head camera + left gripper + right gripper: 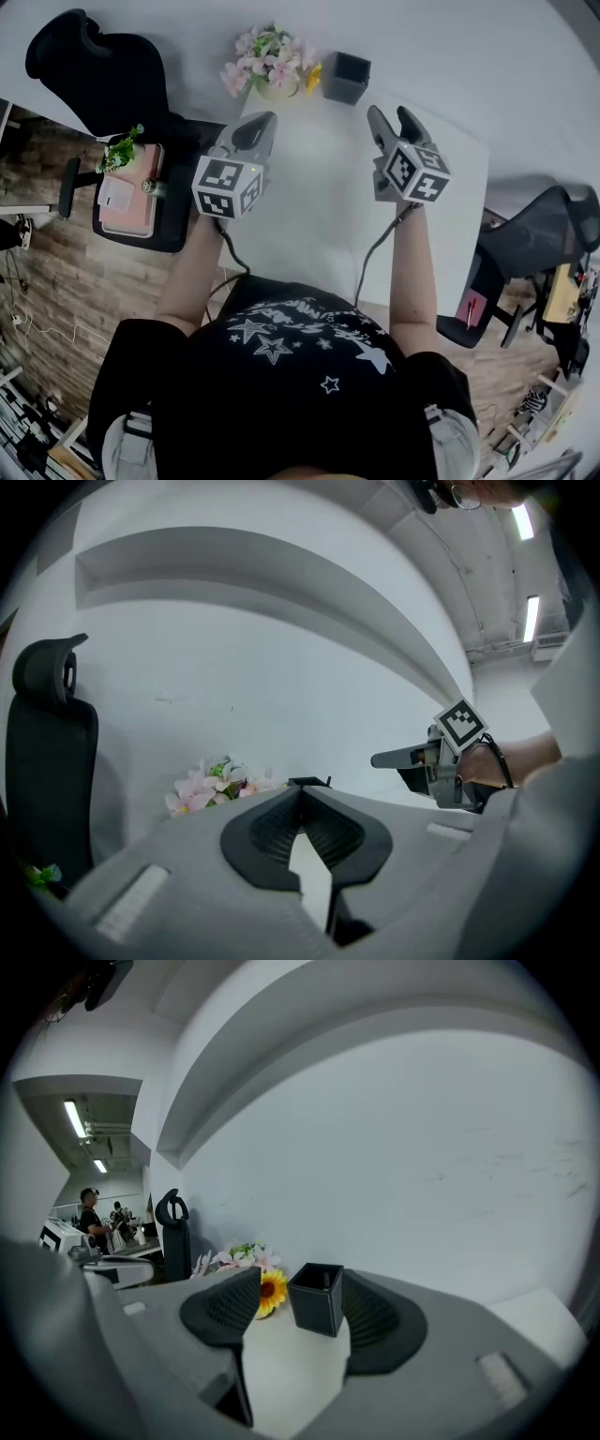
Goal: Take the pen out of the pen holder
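A dark square pen holder (345, 77) stands at the far edge of the white table (309, 216), next to a pot of flowers (272, 64). In the right gripper view the pen holder (316, 1301) stands upright a short way ahead, framed between the jaws, and the dark tip of a pen (326, 1281) shows just inside its rim. My right gripper (393, 118) hovers over the table near the holder, open and with nothing in it (300, 1290). My left gripper (259, 125) hovers to the left, shut on nothing (300, 795). Past its tips I see the pen holder's rim (309, 782).
Pink and white flowers with a yellow one (246, 1269) stand left of the holder. A black office chair (94, 66) and a chair seat bearing pink items (131, 192) are off the table's left edge. Another chair (544, 234) is at the right. A wall rises behind the table.
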